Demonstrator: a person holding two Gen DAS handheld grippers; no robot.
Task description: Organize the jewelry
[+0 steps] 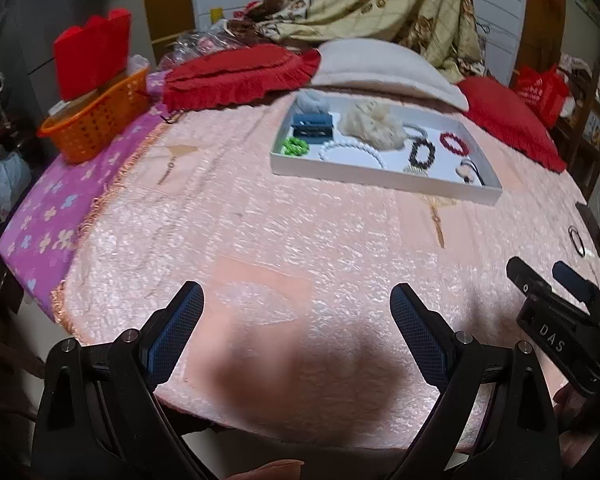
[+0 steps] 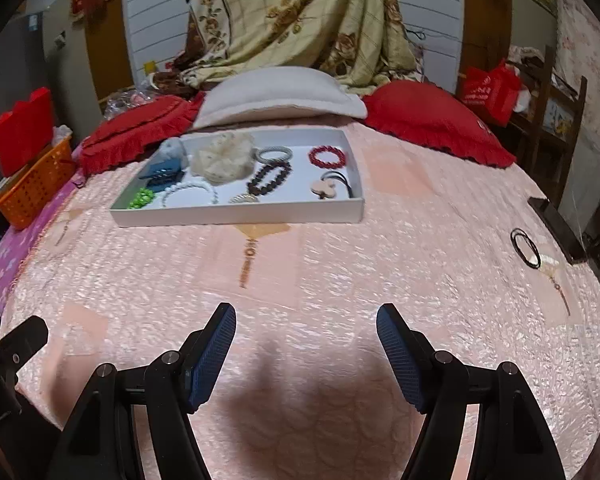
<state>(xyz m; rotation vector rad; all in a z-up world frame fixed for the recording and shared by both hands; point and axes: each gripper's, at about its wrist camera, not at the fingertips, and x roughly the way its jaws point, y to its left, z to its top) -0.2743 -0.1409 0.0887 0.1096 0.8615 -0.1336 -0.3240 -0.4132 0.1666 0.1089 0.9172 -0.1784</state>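
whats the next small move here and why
Probably reach the right gripper toward the black hair ties lying on the pink bedspread, right of the white tray. They appear to be the only loose pieces outside the tray, and its fingers are open and empty.

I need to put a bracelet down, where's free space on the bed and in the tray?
The pink bedspread between the white tray and both grippers is bare. The thin black rings lie far right. Inside the tray, only the back-right corner beyond the red bracelet is clear; elsewhere it's crowded.
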